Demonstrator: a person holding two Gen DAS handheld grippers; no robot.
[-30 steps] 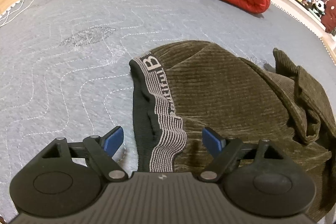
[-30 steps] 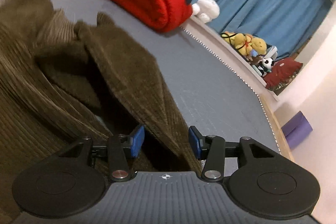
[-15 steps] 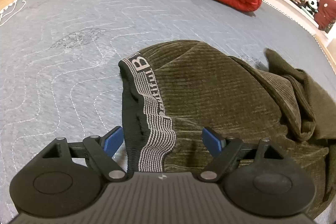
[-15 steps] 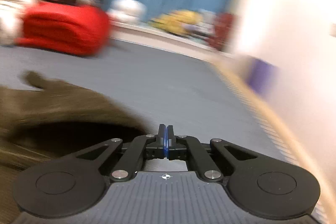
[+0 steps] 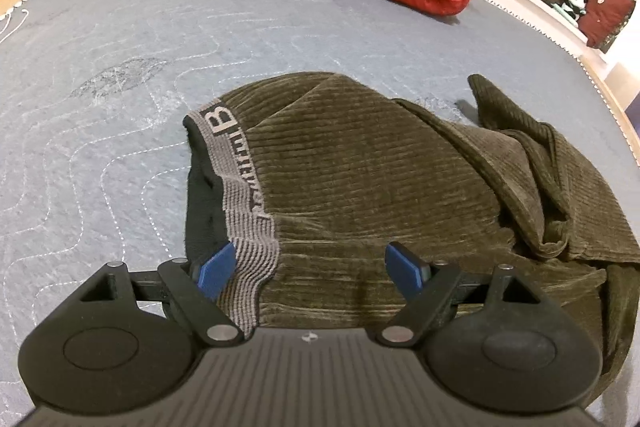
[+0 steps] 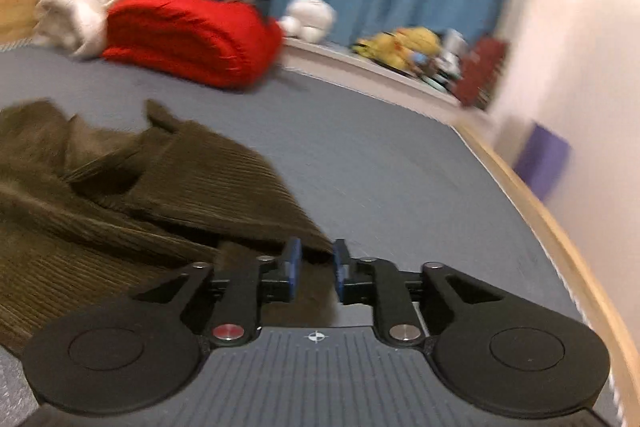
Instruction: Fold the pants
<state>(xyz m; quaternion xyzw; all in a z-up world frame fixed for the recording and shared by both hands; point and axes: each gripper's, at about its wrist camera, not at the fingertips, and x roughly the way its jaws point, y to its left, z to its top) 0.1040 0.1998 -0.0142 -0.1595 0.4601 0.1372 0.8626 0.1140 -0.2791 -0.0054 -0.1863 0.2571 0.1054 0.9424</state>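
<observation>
The olive corduroy pants (image 5: 380, 179) lie bunched on the grey bed (image 5: 120, 67). Only the left view shows their striped waistband (image 5: 244, 195), under the released left hand-held gripper (image 5: 310, 263). The right hand-held gripper (image 6: 316, 263) is opening, nothing gripped, over the pants' edge; bare bed lies beyond.

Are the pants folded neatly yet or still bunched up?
Bunched: the pants lie crumpled on the mattress, legs piled in loose creases, waistband curling open.

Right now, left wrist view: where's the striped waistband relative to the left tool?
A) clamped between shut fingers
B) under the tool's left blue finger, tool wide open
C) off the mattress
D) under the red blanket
B: the waistband runs down beneath the left blue finger of the left tool, whose fingers stand wide apart over the pants, pressing nothing.
</observation>
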